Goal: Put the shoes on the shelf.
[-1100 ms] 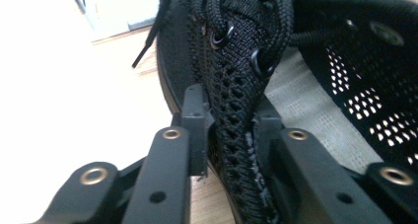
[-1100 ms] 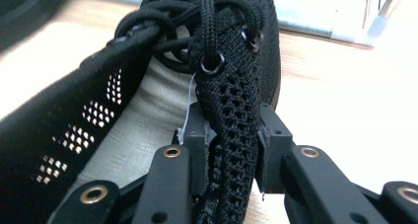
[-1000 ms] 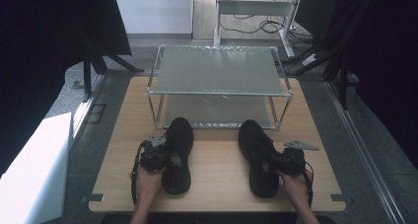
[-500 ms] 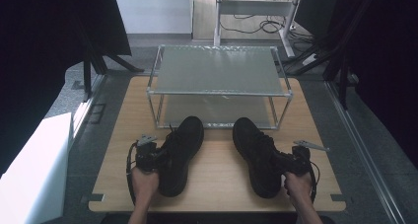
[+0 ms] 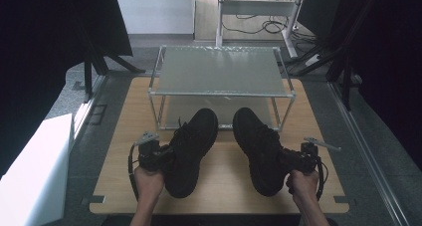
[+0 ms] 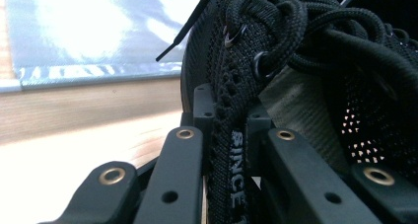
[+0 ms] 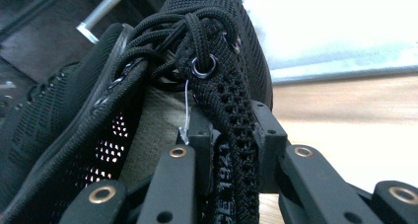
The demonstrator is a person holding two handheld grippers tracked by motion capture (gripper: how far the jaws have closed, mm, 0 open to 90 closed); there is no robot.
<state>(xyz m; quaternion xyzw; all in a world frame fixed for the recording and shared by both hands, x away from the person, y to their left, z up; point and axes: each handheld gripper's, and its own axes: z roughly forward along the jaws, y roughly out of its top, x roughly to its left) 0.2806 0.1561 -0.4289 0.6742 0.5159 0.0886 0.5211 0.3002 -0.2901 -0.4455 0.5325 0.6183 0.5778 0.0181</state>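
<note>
Black knit shoes, two of them, lie on the wooden table (image 5: pixel 119 136) in front of the metal rack (image 5: pixel 221 71), toes pointing toward its lower shelf. The left shoe (image 5: pixel 191 149) has its outer collar wall caught by the left gripper (image 5: pixel 157 156); in the left gripper view that wall (image 6: pixel 231 135) (printed with white lettering) stands upright between the two jaws, which pinch it from both sides near the lace eyelets. The right shoe (image 5: pixel 259 149) is held the same way by the right gripper (image 5: pixel 296 159): in the right gripper view its perforated collar edge (image 7: pixel 234 150) runs down between the jaws, clamped tight. Both shoes angle slightly inward, toes near each other but apart.
</note>
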